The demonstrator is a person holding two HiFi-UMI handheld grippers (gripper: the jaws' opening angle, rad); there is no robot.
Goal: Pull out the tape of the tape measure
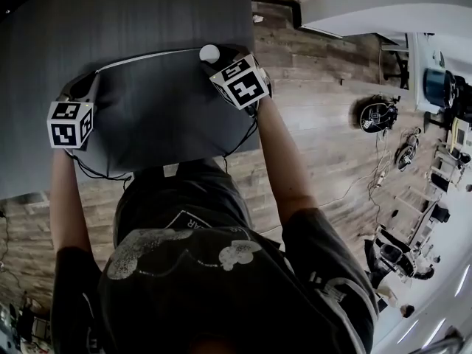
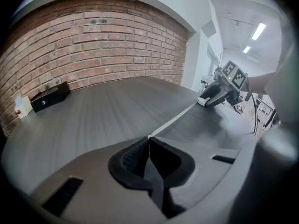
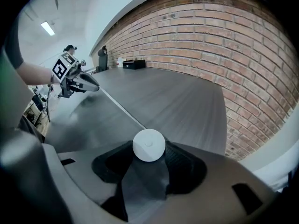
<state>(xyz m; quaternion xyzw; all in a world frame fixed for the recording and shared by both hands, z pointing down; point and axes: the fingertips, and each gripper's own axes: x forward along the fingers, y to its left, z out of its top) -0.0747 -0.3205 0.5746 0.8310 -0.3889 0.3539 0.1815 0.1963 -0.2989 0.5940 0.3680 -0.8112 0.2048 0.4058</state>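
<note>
Right gripper, nearest in its own view, is holding the white round tape measure. Its jaws are standing partway apart, and the pads are pressing both sides of the case.

The tape is running out of the case toward 10 o'clock to the left gripper, whose jaws are pinching tight on the tape's tip.

In the head view the strip is spanning the dark table from 10 to 12 o'clock. It is lying low over the top, possibly touching it; the view is too coarse to say. A brick wall is standing beyond.

Judgement: the tape is already well out.

Risks:
- An off-line pull could be working the thin tip out of the left pads, and the tape would snap back.
- The smooth case could be rolling out of the right grip.
- A twist could kink the strip.
</note>
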